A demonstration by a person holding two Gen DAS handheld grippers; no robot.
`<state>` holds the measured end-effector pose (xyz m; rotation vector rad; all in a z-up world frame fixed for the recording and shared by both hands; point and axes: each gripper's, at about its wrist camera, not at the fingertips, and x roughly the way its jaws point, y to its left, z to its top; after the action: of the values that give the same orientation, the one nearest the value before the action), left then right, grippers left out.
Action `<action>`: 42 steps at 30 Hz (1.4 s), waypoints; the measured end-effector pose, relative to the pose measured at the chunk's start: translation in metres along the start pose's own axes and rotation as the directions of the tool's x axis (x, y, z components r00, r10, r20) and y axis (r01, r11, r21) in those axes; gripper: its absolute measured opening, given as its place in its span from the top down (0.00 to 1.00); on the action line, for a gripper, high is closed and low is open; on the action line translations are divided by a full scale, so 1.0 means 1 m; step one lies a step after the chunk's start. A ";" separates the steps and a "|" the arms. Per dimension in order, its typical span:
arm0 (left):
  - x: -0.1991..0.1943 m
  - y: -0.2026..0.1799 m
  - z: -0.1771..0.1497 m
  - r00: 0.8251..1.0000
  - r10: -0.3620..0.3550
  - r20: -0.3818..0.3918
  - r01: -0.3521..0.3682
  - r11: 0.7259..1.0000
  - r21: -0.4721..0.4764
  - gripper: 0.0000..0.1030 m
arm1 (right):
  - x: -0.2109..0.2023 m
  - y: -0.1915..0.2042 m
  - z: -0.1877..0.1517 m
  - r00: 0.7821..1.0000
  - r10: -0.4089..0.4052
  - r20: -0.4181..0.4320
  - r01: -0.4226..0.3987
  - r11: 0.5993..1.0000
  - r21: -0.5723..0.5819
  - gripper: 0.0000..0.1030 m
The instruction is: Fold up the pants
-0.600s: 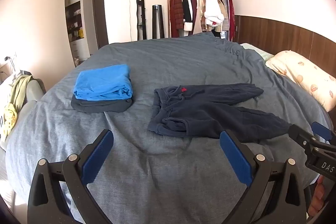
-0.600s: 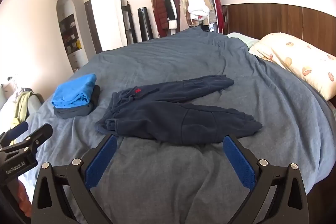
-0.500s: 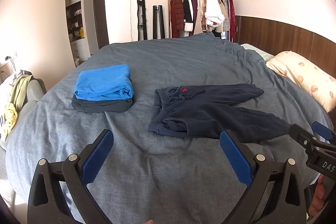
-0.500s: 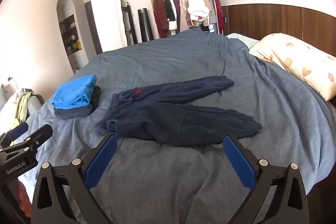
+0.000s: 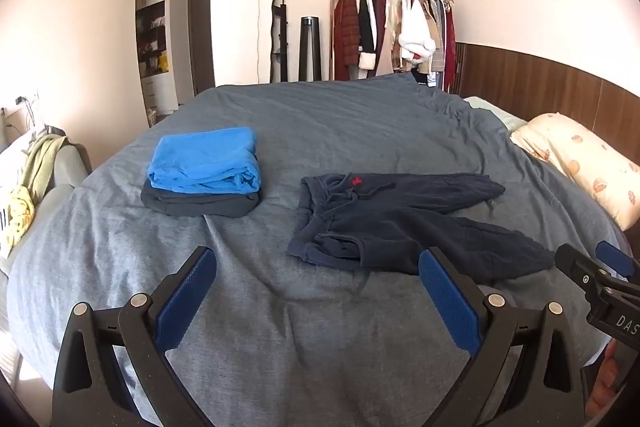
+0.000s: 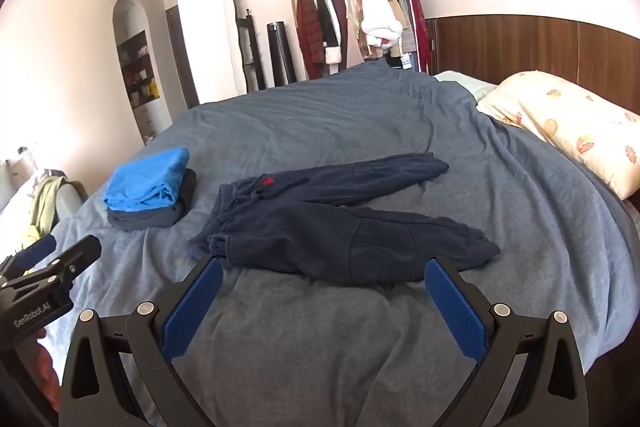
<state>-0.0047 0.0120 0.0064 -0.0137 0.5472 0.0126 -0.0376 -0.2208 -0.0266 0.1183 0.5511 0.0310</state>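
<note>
Navy pants [image 6: 344, 227] lie unfolded near the middle of the bed [image 6: 540, 227], waistband toward the folded stack, legs splayed apart toward the pillow [image 6: 568, 123]. Left gripper [image 5: 316, 291] and right gripper [image 6: 324, 299]: fingers spread wide, nothing between them, both above the grey cover short of the pants. Folded blue garment [image 5: 204, 161] sits on a dark folded one [image 5: 200, 203], apart from the pants.

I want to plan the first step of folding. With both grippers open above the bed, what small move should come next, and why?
Probably lower the right gripper to the nearer leg's cuff of the navy pants. The pants lie unfolded on the blanket, legs spread apart, and both the right and the left gripper are open and empty.
</note>
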 end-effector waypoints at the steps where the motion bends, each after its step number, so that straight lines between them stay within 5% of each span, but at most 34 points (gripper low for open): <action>1: 0.000 0.000 0.000 1.000 -0.002 0.001 0.002 1.000 -0.001 0.00 | 0.000 0.000 0.000 1.000 0.002 0.001 -0.002 1.000 0.000 0.00; 42: -0.008 -0.003 0.011 1.000 -0.006 0.022 0.006 1.000 0.000 0.00 | -0.007 0.004 0.005 1.000 0.013 0.021 -0.013 1.000 -0.005 0.00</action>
<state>-0.0059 0.0086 0.0200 -0.0148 0.5251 0.0070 -0.0413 -0.2180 -0.0180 0.1170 0.5296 0.0436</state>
